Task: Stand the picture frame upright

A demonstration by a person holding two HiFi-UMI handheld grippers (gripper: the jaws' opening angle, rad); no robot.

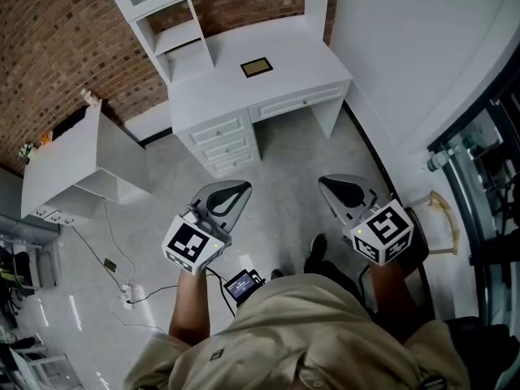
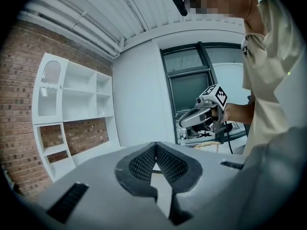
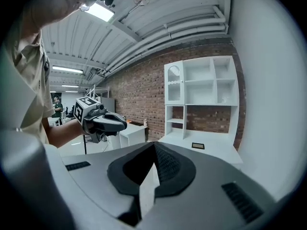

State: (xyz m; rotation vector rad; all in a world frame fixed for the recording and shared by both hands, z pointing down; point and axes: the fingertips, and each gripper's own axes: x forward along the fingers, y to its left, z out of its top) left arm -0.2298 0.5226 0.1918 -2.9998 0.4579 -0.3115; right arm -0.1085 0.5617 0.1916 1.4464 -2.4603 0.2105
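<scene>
We are holding left gripper (image 1: 231, 195) and right gripper (image 1: 340, 190) near, jaws closed on nothing. The frame (image 1: 257, 67) is lying flat on the far desk (image 1: 301, 51) (untouched, well apart). We are judging nothing done: approach, grip, raising all remaining.

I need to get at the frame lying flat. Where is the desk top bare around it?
The desk top is bare all round the picture frame: a wide patch between it and the drawer-side edge, another toward the white wall. Only the shelf unit at the other end stands close.
</scene>
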